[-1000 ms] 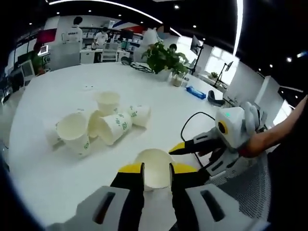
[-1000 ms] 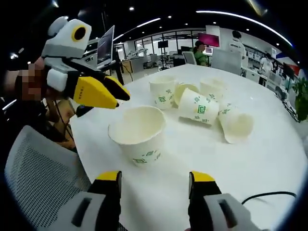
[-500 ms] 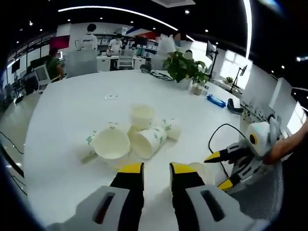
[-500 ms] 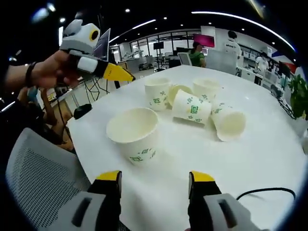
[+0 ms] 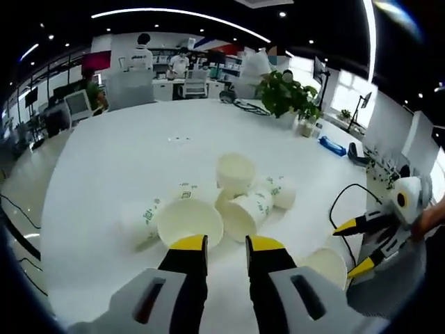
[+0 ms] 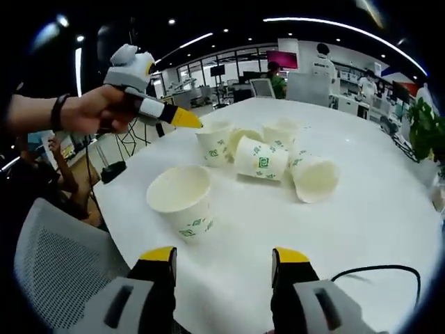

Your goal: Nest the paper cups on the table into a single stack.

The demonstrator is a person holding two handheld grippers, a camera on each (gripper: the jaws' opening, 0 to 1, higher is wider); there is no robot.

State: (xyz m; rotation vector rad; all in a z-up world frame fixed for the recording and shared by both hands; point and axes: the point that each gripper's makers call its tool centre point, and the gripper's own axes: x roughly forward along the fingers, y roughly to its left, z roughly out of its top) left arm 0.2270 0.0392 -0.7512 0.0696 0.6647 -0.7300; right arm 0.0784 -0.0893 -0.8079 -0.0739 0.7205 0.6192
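Left gripper (image 5: pixel 226 245): in the left gripper view its yellow-tipped jaws stand a narrow gap apart with nothing between them, poised above a cluster of paper cups (image 5: pixel 236 198) on the white table (image 5: pixel 125 160). Nearest the jaws lies a tipped cup (image 5: pixel 189 224) with its mouth facing the camera; an upright cup (image 5: pixel 235 171) stands behind, with other cups lying on their sides around it. In the right gripper view the same gripper is held by a hand (image 6: pixel 90 115), its yellow tips just beside the far cluster. Right gripper (image 6: pixel 224 259): jaws spread wide and empty. 1 separate upright cup (image 6: pixel 181 202) stands near the table edge, ahead and slightly left of these jaws, apart from the cluster. A mesh chair (image 6: pixel 62 271) sits beside the table.
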